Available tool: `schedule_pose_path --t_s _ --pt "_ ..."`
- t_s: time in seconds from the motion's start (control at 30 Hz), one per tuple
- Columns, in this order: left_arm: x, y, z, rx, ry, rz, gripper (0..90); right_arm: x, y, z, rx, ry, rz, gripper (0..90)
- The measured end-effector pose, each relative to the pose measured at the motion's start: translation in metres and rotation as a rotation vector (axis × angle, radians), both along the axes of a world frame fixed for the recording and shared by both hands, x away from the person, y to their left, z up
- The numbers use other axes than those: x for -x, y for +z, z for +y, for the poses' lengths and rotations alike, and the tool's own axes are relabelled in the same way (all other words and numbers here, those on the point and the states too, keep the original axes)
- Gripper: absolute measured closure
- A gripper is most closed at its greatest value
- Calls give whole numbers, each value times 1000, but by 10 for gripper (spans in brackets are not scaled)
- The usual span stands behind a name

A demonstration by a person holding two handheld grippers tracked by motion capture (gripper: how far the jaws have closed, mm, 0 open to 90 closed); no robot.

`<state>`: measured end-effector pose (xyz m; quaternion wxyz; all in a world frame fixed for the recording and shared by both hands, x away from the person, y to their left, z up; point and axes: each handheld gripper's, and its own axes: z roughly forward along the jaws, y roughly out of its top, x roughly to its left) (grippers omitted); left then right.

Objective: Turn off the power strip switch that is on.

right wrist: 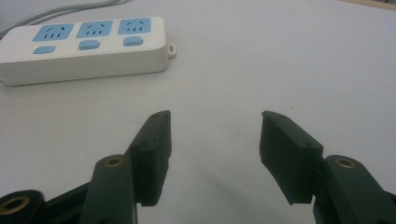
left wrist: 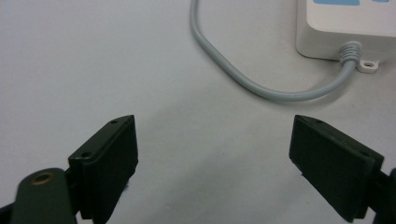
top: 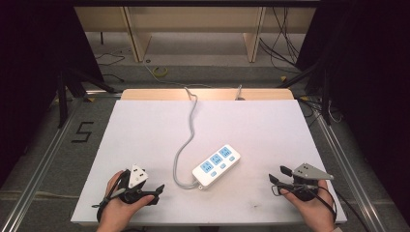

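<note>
Cropping power strip [left wrist: 345, 28] at frame edge

The power strip [top: 216, 166] lies on the table [top: 145, 125], near the middle, between the left gripper [top: 155, 189] and the right gripper [top: 279, 175]. Its cord [top: 189, 130] runs back to the far edge, and seems to drop off there.

Left gripper [top: 157, 191]: black body, white three-cornered top plate, black cable. Right gripper [top: 278, 175]: black, grey three-cornered plate, black cable. Jaws: flat black pads, small screw holes, brass-coloured pivot bushings.
</note>
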<state>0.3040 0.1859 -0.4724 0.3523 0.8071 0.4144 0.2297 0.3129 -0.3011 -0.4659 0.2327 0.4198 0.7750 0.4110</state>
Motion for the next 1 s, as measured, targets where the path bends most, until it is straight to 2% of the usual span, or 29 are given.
schedule_pose_path --t_s 0.17,0.3,0.33,0.37,0.43,0.67,1.0 --pt "-1 -1 1 1 4 3 153 -1 5 2 8 -9 -1 546" --pt "-1 -1 0 -1 5 1 153 0 9 0 35 -15 15 749" --pt "-1 -1 0 -3 4 2 153 0 9 0 35 -15 15 749" --pt "-1 -1 0 -2 5 1 154 0 13 0 46 -23 19 831" --pt "-1 -1 0 -5 6 2 155 0 15 0 59 -22 23 891" --pt "-2 -2 -1 1 11 1 156 -2 18 3 79 -28 44 900" --pt "-2 -3 -3 -4 4 3 156 -7 22 13 86 1 58 900"
